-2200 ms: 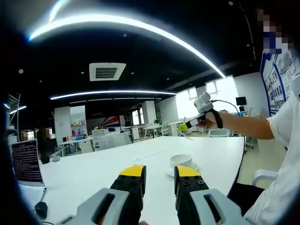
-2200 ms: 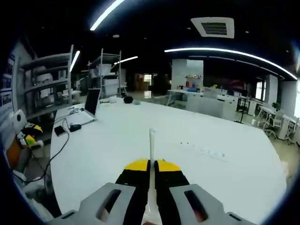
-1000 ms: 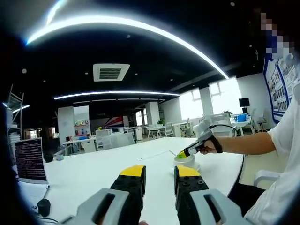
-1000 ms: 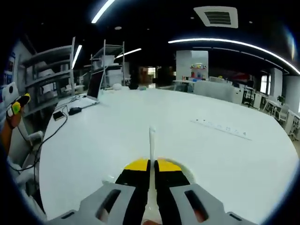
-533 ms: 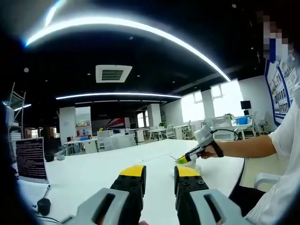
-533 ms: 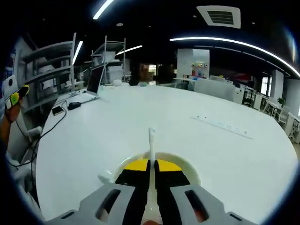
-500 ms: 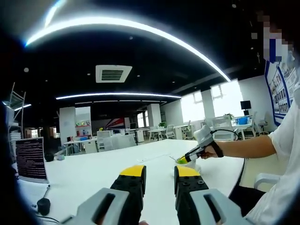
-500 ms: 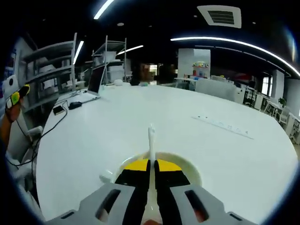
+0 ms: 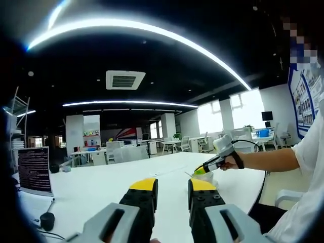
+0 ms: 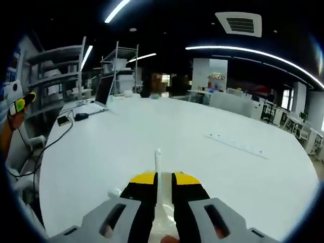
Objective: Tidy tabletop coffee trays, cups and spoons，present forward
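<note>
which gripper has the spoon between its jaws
The right gripper: a white spoon handle rises from the narrow gap between its jaws. The left gripper has parted jaws with nothing between them.

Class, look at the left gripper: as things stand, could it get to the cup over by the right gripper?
Probably yes. The left gripper is open and holds nothing, and bare table lies between it and the cup. But the right gripper sits at the cup, crowding it.

An open-plan office: rows of desks [image 9: 126, 152], a laptop [image 10: 103, 91], shelving [image 10: 55, 81], ceiling strip lights [image 9: 131, 104].
</note>
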Demonstrator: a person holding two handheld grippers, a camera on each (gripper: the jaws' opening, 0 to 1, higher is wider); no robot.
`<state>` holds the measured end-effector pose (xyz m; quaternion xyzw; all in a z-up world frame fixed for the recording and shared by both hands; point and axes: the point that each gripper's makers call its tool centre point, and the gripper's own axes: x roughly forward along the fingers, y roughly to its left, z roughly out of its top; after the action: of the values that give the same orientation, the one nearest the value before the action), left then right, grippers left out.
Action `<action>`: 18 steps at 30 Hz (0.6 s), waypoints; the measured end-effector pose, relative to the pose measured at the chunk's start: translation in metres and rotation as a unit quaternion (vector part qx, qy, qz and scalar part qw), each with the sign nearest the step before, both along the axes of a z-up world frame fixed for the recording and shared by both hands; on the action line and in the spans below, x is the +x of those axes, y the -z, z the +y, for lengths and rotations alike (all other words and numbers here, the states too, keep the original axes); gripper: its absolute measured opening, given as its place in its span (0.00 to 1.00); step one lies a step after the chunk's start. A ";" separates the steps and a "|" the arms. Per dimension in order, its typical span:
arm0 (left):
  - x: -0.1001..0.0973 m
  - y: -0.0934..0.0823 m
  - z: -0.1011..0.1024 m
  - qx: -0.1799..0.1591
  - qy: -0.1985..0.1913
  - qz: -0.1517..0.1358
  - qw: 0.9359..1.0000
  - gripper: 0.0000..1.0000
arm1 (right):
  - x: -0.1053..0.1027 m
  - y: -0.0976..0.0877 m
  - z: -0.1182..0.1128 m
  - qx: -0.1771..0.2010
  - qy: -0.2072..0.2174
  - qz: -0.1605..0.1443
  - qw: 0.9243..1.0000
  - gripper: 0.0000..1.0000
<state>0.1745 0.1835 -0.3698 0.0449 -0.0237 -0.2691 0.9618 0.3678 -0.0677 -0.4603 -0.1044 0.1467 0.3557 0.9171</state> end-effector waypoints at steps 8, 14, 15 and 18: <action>0.006 -0.003 0.000 -0.006 -0.006 -0.006 1.000 0.26 | -0.014 -0.043 -0.020 -0.005 0.007 -0.049 0.999 0.15; 0.009 -0.003 -0.004 -0.009 -0.006 -0.008 1.000 0.26 | -0.027 -0.071 -0.051 -0.005 0.025 -0.078 0.997 0.16; 0.009 -0.003 -0.005 -0.009 -0.005 -0.009 1.000 0.26 | -0.029 -0.074 -0.057 -0.006 0.029 -0.082 0.996 0.16; 0.011 -0.003 -0.009 -0.008 -0.003 -0.009 1.000 0.26 | -0.031 -0.085 -0.083 0.002 0.044 -0.092 0.995 0.16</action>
<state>0.1850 0.1749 -0.3670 0.0395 -0.0342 -0.2655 0.9627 0.3372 -0.1502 -0.3755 -0.1281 0.0650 0.3038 0.9418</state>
